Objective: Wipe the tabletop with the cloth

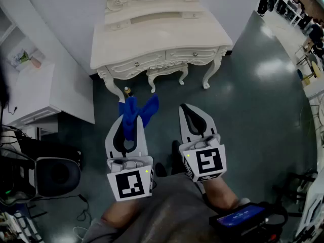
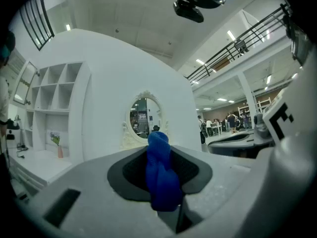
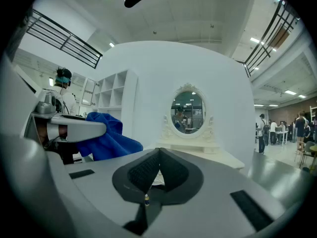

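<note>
While left gripper (image 1: 132, 121) pinches one blue cloth (image 1: 137, 110), right gripper (image 1: 188, 110) sits closed, seemingly empty.

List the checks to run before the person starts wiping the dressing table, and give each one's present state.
1. Blue cloth clamped in the left gripper: ok.
2. Right gripper empty, jaws together: ok.
3. Cloth touching the dressing table top: not ok; both grippers are short of the table, over the floor.
4. Cloth spread flat for wiping: not ok; it is bunched between the jaws.
5. Grippers aimed at the table: ok; its oval mirror shows ahead in both gripper views.
</note>
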Motion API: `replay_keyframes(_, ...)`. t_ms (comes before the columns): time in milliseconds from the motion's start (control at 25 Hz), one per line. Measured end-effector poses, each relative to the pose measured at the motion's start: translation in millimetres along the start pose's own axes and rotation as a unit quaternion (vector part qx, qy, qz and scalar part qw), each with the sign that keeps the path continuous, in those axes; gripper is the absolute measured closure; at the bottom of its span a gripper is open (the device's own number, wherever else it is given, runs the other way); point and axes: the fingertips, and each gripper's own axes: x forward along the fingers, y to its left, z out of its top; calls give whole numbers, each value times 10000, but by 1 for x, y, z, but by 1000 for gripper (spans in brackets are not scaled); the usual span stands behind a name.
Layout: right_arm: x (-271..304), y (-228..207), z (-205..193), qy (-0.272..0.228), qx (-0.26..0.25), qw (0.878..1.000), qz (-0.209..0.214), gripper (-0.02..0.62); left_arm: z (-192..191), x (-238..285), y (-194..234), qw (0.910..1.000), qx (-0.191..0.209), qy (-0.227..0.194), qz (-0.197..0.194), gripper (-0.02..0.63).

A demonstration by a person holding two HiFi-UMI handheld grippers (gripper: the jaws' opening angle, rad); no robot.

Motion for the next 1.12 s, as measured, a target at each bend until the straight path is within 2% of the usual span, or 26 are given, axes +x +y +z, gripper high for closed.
replay_keyframes(400, 22, -24, -11, 64, 175, 9998, 27, 581, -9, 29, -7, 9999, 23, 153, 39, 495)
replay_keyframes(640, 53, -61, -21, 137, 371, 9992, 30, 580, -12, 72, -14, 9997, 99, 188, 145, 495)
replay_keyframes(880, 95, -104, -8, 26, 256, 9992, 296, 580, 6, 123, -22, 9988, 238, 4, 427, 495)
replay_keyframes(1120, 127, -138, 9, -128, 146, 9986, 491, 580, 19, 152, -26, 9969, 192, -91, 762, 495)
